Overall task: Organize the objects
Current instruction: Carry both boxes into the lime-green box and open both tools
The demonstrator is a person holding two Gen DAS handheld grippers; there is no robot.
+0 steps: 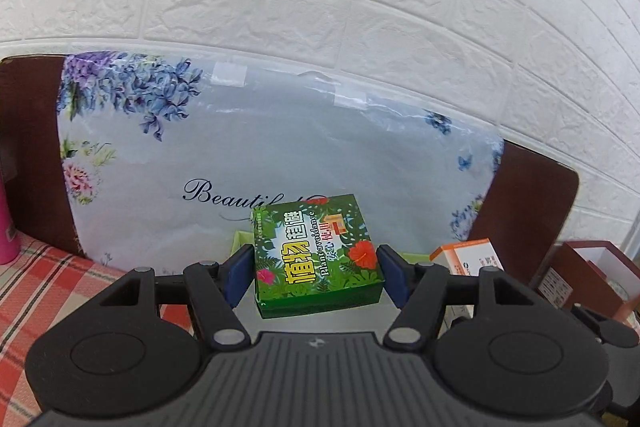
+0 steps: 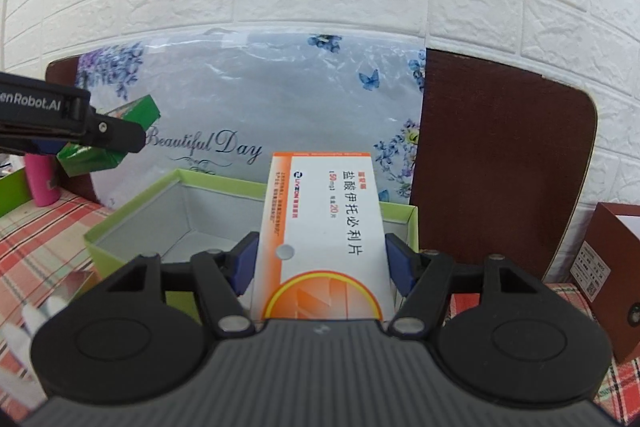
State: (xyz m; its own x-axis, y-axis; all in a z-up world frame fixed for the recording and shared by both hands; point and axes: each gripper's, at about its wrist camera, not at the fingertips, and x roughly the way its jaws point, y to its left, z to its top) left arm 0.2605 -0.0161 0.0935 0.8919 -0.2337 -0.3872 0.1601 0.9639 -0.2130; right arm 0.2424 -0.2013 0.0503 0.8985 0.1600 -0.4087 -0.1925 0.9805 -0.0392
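Green cardboard sits pinched between the left gripper pads: the leafy green box, held up clear of the table. The right gripper is closed on the white-and-orange medicine box, poised over the open lime-green tray, presumably so both can be dropped in. The tray's visible floor looks bare.

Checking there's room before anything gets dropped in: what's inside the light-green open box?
In the right wrist view, the light-green open box shows bare grey walls and no contents. The medicine box in the right gripper hides its right part and most of the floor.
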